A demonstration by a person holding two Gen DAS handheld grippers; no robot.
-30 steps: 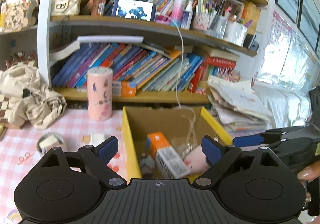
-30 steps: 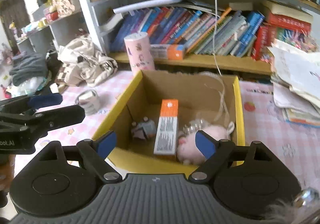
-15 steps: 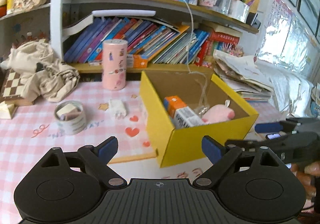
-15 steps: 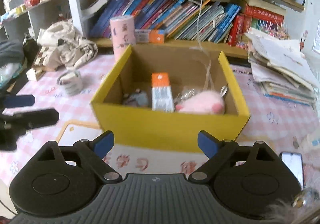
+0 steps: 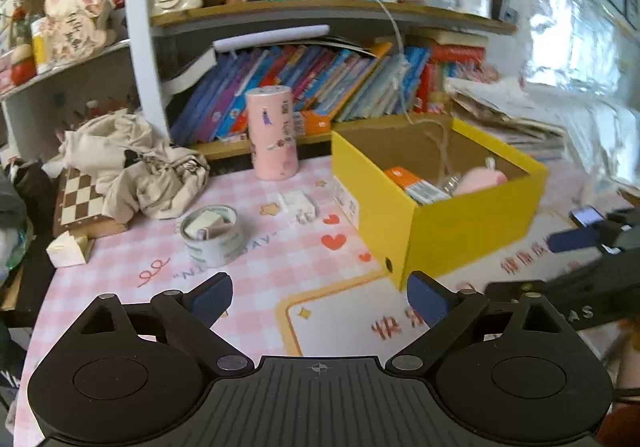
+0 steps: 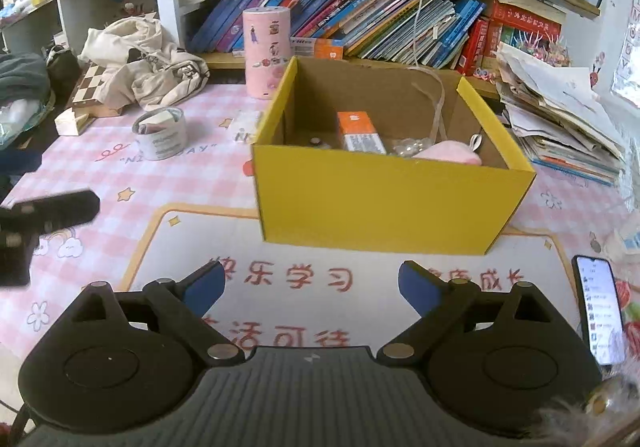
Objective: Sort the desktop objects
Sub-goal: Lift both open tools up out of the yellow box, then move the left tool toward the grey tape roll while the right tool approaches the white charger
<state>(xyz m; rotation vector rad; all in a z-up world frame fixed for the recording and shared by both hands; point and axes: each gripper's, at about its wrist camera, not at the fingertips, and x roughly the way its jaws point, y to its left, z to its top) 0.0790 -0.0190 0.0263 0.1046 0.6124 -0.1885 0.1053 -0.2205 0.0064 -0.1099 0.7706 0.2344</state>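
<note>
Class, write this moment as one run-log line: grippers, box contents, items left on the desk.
left gripper: open, empty | right gripper: opening, empty | yellow box: orange carton, pink plush | desk: tape roll, phone

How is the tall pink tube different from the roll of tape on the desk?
The pink tube stands tall and upright near the bookshelf; the tape roll is short and squat, lying flat farther forward on the desk. The pink tube is pink with little pictures and has a closed top; the tape roll is pale with writing on its side and has an open middle with small things tucked inside. Both are round and sit on the pink checked mat, outside the yellow box.
</note>
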